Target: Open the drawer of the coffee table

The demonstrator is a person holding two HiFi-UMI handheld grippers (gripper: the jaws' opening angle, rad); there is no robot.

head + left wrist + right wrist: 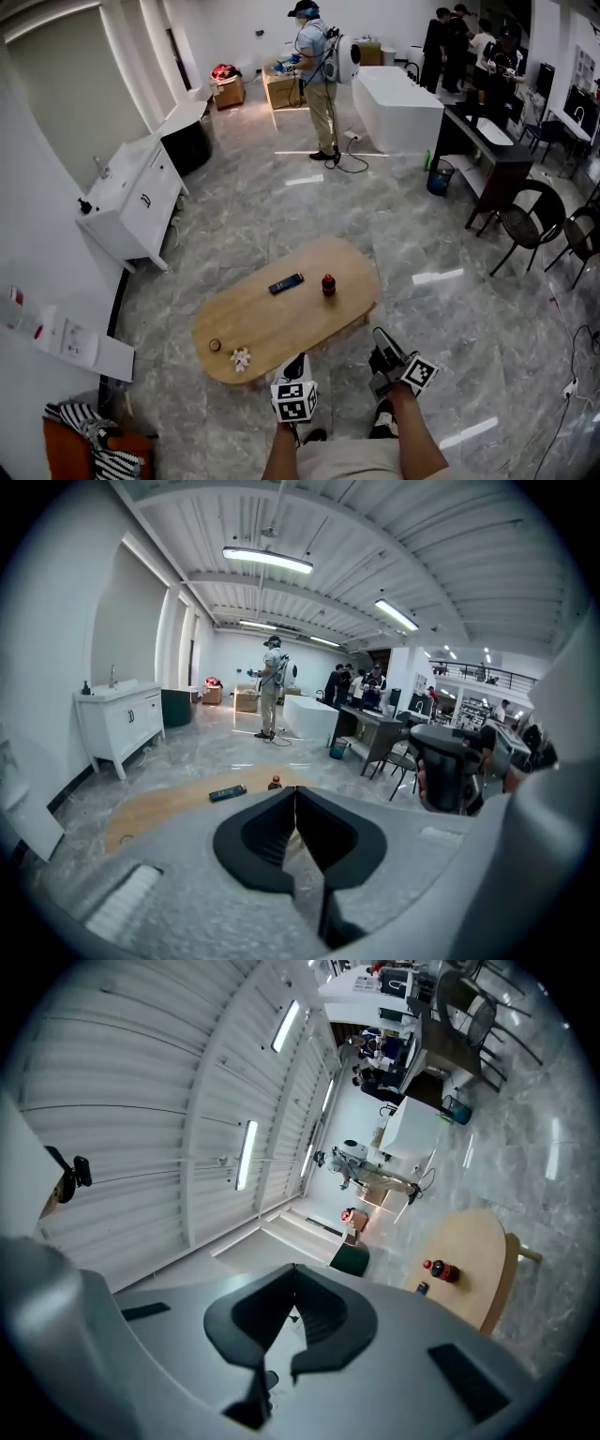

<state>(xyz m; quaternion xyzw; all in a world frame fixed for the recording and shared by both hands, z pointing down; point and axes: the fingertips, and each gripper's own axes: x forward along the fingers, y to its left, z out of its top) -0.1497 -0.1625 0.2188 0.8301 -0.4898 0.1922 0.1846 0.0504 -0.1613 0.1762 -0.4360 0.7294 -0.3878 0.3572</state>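
Facing the bench [281,323], you hold both grippers low at its near long side. The bench is a low oval with a light wood-grain top and fully rounded ends. It stands on a grey marbled floor [441,234] and lies diagonally across the head view. The side below the top is in shadow, and no view lets you make out the drawer front.

On the top:
- A flat black device [286,283] and a small dark bottle [328,284] with a red cap sit near the middle, close together but apart.
- A small round item [215,345] and a small white item [241,357] lie near the left end.

The left gripper [296,366] is at the near edge of the bench. Its fingers are clenched together with nothing between them. The right gripper [379,336] is over the floor beside the bench's right end. Its fingers are likewise clenched on nothing.
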